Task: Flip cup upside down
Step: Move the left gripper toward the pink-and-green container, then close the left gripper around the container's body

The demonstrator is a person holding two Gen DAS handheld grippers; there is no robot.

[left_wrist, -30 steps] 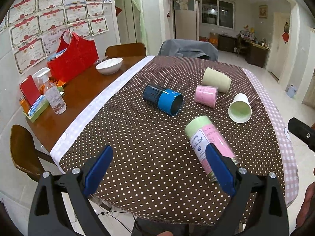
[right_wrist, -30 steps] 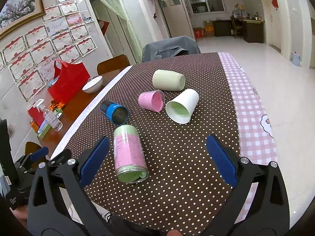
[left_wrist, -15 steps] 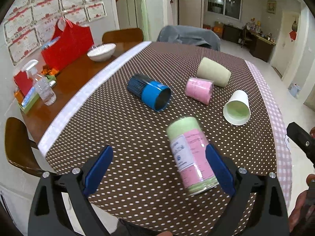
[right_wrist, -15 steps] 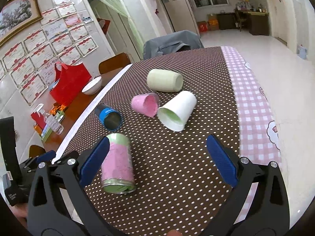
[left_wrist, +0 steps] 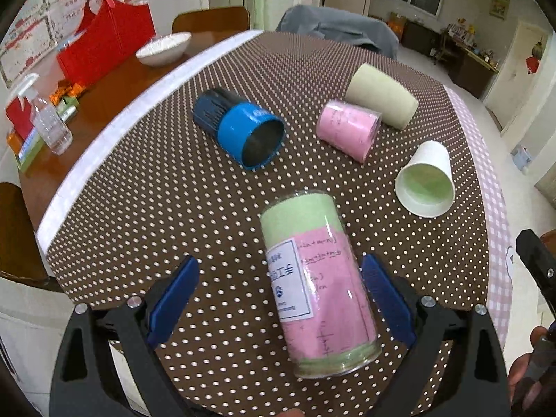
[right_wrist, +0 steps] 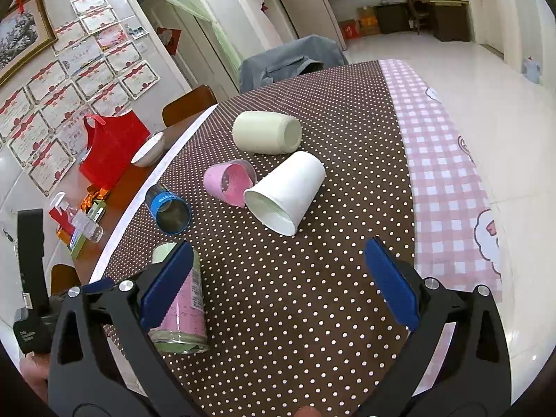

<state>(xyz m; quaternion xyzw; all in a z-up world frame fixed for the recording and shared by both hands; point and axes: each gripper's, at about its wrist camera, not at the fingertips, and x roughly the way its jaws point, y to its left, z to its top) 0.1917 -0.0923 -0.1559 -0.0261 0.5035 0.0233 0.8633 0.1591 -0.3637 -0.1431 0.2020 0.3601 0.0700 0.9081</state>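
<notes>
Already the pink-and-green cup [left_wrist: 318, 283] lies on its side low in the left view, between the wide-apart fingers of the left gripper [left_wrist: 280, 293]. Being round, it may roll off the near table edge if one pad nudges it first. Lower in its own view, the right gripper [right_wrist: 278, 281] is likewise spread and empty.

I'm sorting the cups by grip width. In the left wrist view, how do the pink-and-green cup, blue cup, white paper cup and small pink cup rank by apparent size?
1. pink-and-green cup, though it lies nearest the camera
2. blue cup
3. white paper cup and small pink cup: too alike to rank
</notes>
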